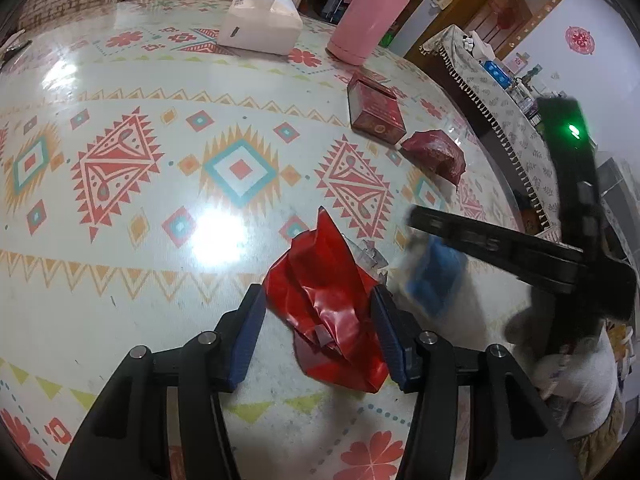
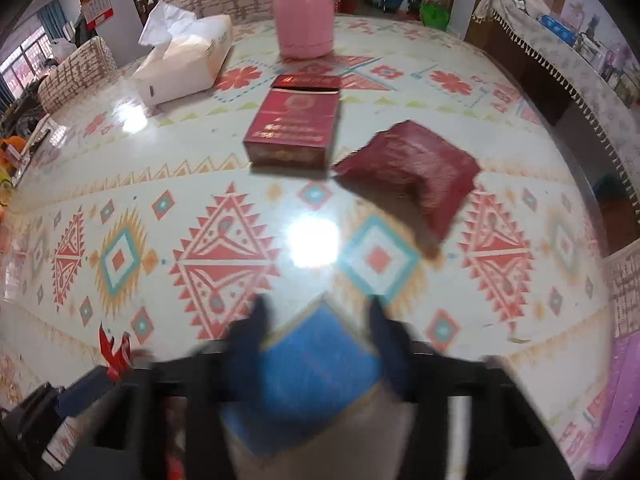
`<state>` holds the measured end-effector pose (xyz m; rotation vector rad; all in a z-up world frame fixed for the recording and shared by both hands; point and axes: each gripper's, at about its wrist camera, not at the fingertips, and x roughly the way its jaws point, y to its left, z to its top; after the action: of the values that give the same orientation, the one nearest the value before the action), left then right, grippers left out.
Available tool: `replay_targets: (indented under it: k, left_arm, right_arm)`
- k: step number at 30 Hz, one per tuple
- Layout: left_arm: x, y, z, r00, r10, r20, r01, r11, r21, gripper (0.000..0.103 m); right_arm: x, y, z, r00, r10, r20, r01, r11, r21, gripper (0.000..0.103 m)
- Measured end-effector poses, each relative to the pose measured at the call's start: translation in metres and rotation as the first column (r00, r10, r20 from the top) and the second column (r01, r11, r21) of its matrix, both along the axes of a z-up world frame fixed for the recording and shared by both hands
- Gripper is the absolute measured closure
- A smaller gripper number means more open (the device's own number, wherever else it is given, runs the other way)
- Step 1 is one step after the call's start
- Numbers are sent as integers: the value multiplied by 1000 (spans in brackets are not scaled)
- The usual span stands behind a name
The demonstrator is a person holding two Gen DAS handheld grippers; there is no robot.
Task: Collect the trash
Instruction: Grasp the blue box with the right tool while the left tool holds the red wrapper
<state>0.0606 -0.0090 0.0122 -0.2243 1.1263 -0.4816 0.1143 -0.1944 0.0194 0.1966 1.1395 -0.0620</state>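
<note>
left wrist view: left hand-held gripper (image 1: 318,334) partly open, fingers either side of a crumpled red wrapper (image 1: 326,312) lying on the patterned counter (image 1: 120,208); can't tell if the pads press it. right wrist view: right hand-held gripper (image 2: 316,324) blurred, a blue packet (image 2: 316,372) sits between its fingers, jaws closed in on it. dark red box (image 2: 294,128) flat on the counter, top flap open, contents not visible. crumpled dark red pack (image 2: 416,170) just beside it. tissue box (image 2: 184,62) with a tissue sticking out; pink bottle (image 2: 304,8) upright behind.
</note>
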Motion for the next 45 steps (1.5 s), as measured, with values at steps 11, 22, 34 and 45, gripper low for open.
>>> replay_targets:
  k: [11,22,34,45]
  left_arm:
    - [-12,-24,0,995,-37,88,28,994,102,46]
    - [2,4,-2,999,-10,30,10,1000,14,60]
    - [1,2,-3,999,-8,33,8,1000,18,59]
    - [-19,-35,-2,988,-108,115,90,984,155,24]
  right_arm:
    - [-80,-47,23,986,-77,145,57,989,135,16]
    - [-52,-10,25,953,221,206,-241,968,76,16]
    - [-100,22,9,887,460,48,-462,883,80,16]
    - [-113,45,-8,916,388,106,-375,919,-124,21]
